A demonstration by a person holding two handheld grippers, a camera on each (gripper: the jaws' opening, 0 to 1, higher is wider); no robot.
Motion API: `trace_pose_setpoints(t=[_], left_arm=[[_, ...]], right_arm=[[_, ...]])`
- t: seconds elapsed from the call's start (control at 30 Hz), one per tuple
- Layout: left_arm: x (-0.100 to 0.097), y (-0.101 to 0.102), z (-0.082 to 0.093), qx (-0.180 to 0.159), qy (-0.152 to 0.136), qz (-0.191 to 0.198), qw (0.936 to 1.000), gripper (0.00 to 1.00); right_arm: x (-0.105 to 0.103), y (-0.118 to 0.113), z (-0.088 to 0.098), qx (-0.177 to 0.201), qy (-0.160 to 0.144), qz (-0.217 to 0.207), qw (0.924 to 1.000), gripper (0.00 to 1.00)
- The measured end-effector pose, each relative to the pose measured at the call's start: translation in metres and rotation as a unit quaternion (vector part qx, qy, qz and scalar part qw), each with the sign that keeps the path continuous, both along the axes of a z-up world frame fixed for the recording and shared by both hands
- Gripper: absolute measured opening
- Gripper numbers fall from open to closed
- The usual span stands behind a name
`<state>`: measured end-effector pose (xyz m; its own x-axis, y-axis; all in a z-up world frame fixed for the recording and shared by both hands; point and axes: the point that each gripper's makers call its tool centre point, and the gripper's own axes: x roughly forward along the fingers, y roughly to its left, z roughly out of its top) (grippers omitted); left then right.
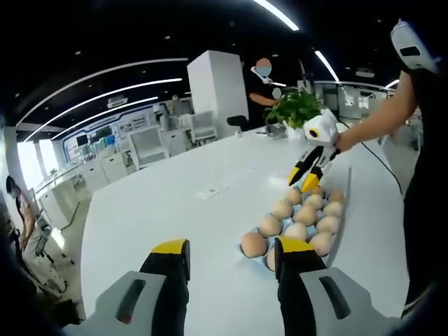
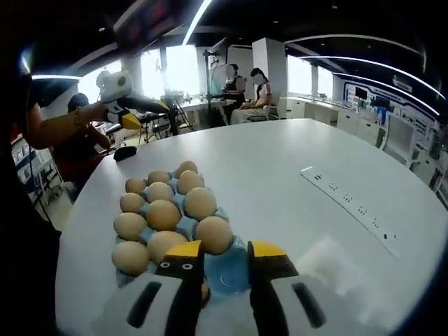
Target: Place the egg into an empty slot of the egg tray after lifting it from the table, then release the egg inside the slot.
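Broadly, the big round white counter carries everything. On it, at about eight o'clock in the right gripper view, sits one pale blue moulded egg tray.

I count twelve tan eggs sitting in its cups, in four rows of three. A rounded tan shape low against the inner side of my right claw's left jaw may be a thirteenth, but I cannot tell. I see no egg lying loose on the counter, so every egg I can make out is already in the tray. One bare blue cup shows at the near corner, at six o'clock, and I judge it to be the empty slot.

My right claw hangs over that cup with its black, yellow-tipped jaws spread and nothing between them. In the left gripper view it is at two o'clock, tips pointing down at the far end of the tray. My left claw is also spread and empty, and is held well back from the tray. It shows at ten o'clock in the right gripper view.

An egg is light, rigid, smooth and brittle, so I expect it to crack under a hard pinch and slip under a weak one. I would grip it across its widest middle with gentle pressure, then lower it until the cup bears it before parting the jaws.
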<state>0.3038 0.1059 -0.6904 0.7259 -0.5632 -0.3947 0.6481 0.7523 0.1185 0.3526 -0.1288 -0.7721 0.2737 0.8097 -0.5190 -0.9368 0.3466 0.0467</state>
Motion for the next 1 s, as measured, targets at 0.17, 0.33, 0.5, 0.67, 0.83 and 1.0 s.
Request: trace_pose_setpoints(t=[0.17,0.33,0.5,0.67,0.83,1.0], left_arm=[[-0.001,-0.001,0.000,0.002,0.001,0.000,1.0000,0.48],[-0.001,-0.001,0.000,0.000,0.000,0.000,1.0000,0.48],[-0.001,-0.001,0.001,0.001,-0.002,0.000,1.0000,0.48],[-0.002,-0.001,0.001,0.001,0.000,0.000,1.0000,0.48],[-0.001,-0.001,0.001,0.001,-0.001,0.000,1.0000,0.48],[0.000,-0.003,0.000,0.001,0.001,-0.002,1.0000,0.48]], right_arm=[[0.000,-0.013,0.002,-0.004,-0.016,-0.002,0.9999,0.26],[0.000,-0.024,0.004,-0.005,-0.015,-0.013,0.9998,0.26],[0.002,-0.036,0.003,-0.011,-0.017,-0.025,0.9995,0.26],[0.002,-0.057,0.002,-0.013,-0.017,-0.043,0.9989,0.26],[0.003,-0.079,0.003,-0.022,-0.018,-0.061,0.9977,0.26],[0.006,-0.101,0.002,-0.032,-0.018,-0.085,0.9958,0.26]])
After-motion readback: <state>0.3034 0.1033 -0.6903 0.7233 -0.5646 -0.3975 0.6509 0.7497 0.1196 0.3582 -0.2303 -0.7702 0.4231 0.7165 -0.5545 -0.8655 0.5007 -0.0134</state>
